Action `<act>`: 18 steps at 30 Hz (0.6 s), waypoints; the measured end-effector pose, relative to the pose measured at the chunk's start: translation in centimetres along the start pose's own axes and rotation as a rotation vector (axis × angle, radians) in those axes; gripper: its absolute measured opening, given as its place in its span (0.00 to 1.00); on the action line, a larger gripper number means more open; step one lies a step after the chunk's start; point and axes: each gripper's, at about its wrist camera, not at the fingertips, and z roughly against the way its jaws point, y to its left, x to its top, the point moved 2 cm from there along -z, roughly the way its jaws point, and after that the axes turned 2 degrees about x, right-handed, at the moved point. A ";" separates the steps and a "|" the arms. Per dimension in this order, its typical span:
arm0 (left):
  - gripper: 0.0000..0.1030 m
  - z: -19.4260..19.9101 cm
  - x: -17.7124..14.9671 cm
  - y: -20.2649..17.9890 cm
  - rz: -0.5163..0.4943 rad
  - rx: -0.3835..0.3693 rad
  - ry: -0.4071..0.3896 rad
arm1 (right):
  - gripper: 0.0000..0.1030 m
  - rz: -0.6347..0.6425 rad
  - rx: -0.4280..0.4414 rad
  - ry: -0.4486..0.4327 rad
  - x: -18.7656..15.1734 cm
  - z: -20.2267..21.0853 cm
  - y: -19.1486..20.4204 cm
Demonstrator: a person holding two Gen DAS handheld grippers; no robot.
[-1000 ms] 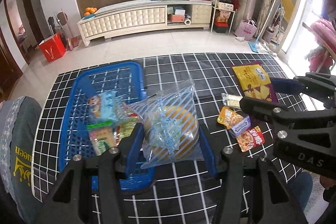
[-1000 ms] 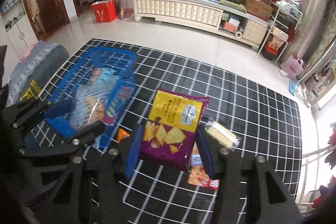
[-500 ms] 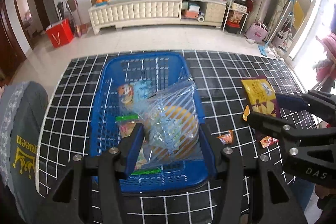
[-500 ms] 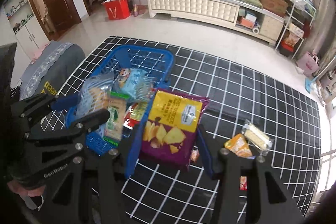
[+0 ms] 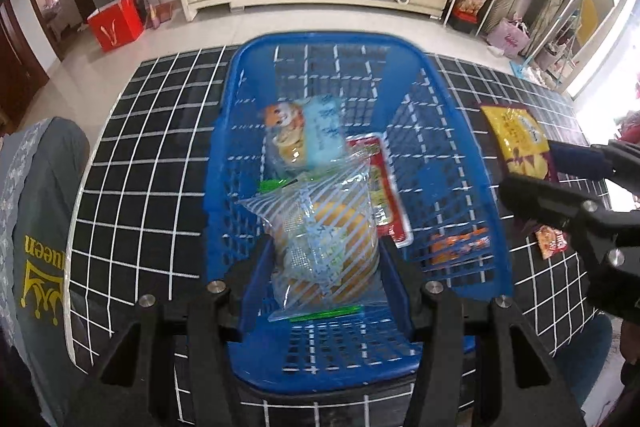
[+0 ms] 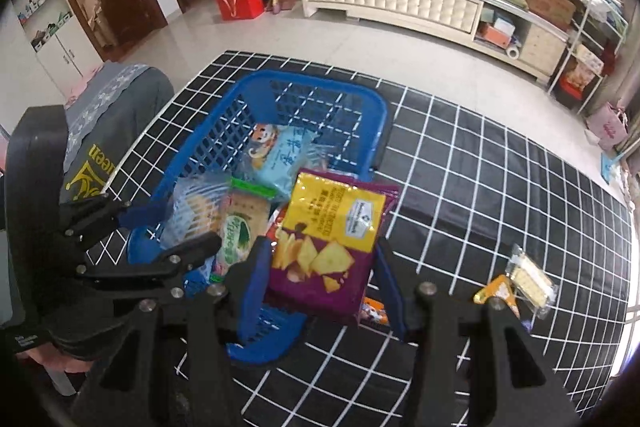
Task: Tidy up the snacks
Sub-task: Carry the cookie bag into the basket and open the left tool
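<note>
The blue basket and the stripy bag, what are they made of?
Basket: looks like hard, slightly shiny plastic, moulded into a grid of holes. Stripy bag, held in the left gripper: looks like thin clear plastic film; it crinkles, glints, and orange food shows through.

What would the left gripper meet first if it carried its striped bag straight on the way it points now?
Most likely the snack packets already lying in the blue basket. The left gripper points steeply down into the basket with the striped bag clamped between its fingers. Depth is hard to judge.
</note>
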 end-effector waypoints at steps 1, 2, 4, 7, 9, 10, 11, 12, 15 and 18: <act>0.49 -0.3 -0.1 0.2 0.002 -0.002 0.009 | 0.54 0.002 0.000 0.006 0.0 -0.3 0.2; 0.49 -0.3 -0.3 0.4 0.003 -0.001 0.011 | 0.54 0.003 0.000 0.014 0.1 -0.7 0.3; 0.49 -0.5 -0.5 0.9 0.001 -0.005 0.005 | 0.54 0.003 0.001 0.021 0.1 -0.9 0.6; 0.50 -0.1 -0.7 1.0 0.005 -0.025 -0.003 | 0.54 0.010 0.002 0.027 0.0 -1.0 1.2; 0.60 0.6 -0.8 0.9 -0.002 -0.029 -0.023 | 0.54 0.016 -0.001 0.030 -0.2 -0.8 1.6; 0.69 1.2 -0.7 1.0 -0.005 -0.018 -0.041 | 0.54 0.018 -0.002 0.030 -0.2 -0.7 1.8; 0.69 1.8 -0.7 1.0 -0.011 -0.016 -0.064 | 0.54 0.021 -0.005 0.027 -0.2 -0.5 1.9; 0.69 2.5 -0.6 1.0 -0.015 -0.016 -0.082 | 0.54 0.023 -0.007 0.024 -0.2 -0.2 2.1; 0.74 4.4 -0.7 1.2 -0.021 -0.006 -0.120 | 0.54 0.026 -0.014 0.011 -0.1 0.8 2.3; 0.74 5.8 -0.6 1.8 -0.006 -0.001 -0.150 | 0.54 0.033 -0.018 -0.003 0.2 1.6 2.8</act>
